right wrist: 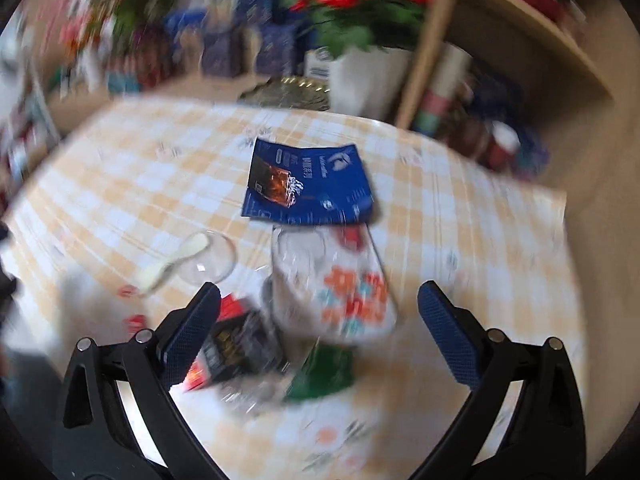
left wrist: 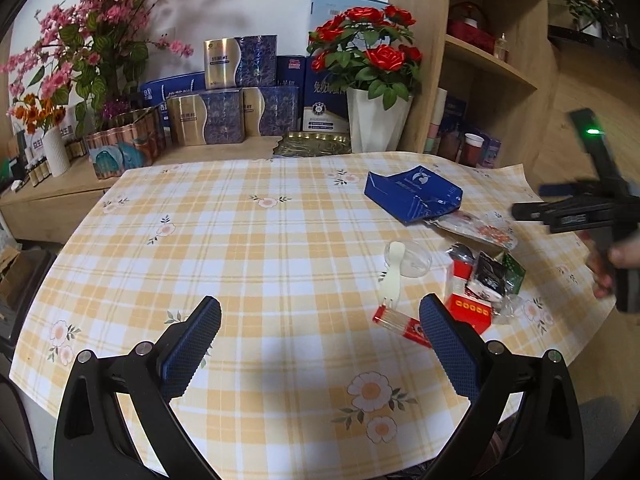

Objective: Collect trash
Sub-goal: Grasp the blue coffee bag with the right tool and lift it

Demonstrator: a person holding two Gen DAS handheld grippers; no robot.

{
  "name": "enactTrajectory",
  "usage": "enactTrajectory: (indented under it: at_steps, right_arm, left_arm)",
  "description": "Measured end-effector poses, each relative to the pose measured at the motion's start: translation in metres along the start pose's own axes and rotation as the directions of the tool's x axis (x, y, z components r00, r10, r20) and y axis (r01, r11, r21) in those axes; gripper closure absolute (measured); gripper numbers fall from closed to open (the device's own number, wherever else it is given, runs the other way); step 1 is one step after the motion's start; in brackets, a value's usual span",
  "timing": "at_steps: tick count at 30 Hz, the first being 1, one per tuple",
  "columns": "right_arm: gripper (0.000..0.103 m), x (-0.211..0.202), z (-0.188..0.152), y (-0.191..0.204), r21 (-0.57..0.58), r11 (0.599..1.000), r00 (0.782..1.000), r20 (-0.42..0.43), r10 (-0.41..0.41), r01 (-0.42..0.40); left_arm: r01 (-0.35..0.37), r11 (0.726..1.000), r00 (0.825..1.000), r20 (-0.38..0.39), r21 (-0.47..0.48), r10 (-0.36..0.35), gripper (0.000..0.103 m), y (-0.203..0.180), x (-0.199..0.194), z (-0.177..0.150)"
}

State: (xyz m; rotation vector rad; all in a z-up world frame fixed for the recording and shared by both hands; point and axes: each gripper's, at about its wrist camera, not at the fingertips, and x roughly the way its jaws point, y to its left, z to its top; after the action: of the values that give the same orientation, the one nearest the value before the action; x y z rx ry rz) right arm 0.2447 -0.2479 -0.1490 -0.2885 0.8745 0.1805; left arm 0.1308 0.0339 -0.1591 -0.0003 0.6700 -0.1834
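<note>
Trash lies on the right part of a yellow checked tablecloth (left wrist: 248,240). There is a blue foil pouch (left wrist: 414,198) (right wrist: 310,184), a white flowered wrapper (left wrist: 480,230) (right wrist: 340,292), a clear plastic lid (left wrist: 412,258) (right wrist: 210,262) with a cream plastic fork (left wrist: 390,276) (right wrist: 172,262) across it, a red box (left wrist: 470,300), a black packet (left wrist: 490,274) (right wrist: 236,350) and a green packet (left wrist: 514,274) (right wrist: 324,372). My left gripper (left wrist: 320,320) is open over bare cloth, left of the pile. My right gripper (right wrist: 320,308) is open above the pile; its view is blurred. In the left wrist view the right gripper (left wrist: 532,210) shows at the right edge, held by a hand (left wrist: 608,268).
Behind the table a low wooden bench carries gift boxes (left wrist: 224,120), a white vase of red roses (left wrist: 376,120), pink flowers (left wrist: 100,40) and a gold tray (left wrist: 314,146). A wooden shelf unit (left wrist: 492,64) stands at the right. The table's right edge is near the pile.
</note>
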Motion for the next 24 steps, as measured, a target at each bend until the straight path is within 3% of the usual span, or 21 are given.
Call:
enactTrajectory:
  at_steps: [3,11,18,20,22,24]
  right_arm:
    - [0.006,0.034,0.021,0.017,-0.124,0.991,0.998,-0.039,-0.048,0.043]
    - [0.006,0.112,0.046,0.052,-0.277,0.957,0.982,-0.135,-0.131,0.089]
    - [0.007,0.149,0.061,0.056,-0.295,0.946,0.966,-0.177,-0.190,0.132]
    - [0.007,0.159,0.061,0.060,-0.347,0.927,0.958,-0.187,-0.218,0.143]
    - [0.010,0.161,0.061,0.064,-0.392,0.907,0.960,-0.161,-0.231,0.153]
    - [0.035,0.162,0.065,0.064,-0.405,0.903,0.960,-0.169,-0.225,0.140]
  left_arm:
    - [-0.004,1.000,1.000,-0.005,-0.003,0.004,0.006,0.005,0.006,0.000]
    - [-0.002,0.999,1.000,-0.031,-0.040,0.001,0.006,0.019,0.021,-0.007]
    - [0.004,0.998,0.999,-0.044,-0.064,-0.006,0.006,0.026,0.030,-0.011]
    - [0.008,0.997,0.999,-0.050,-0.073,-0.012,0.006,0.028,0.033,-0.012]
    - [0.012,0.997,0.998,-0.052,-0.074,-0.016,0.006,0.029,0.035,-0.013]
    - [0.013,0.997,0.998,-0.056,-0.070,-0.017,0.006,0.029,0.037,-0.014]
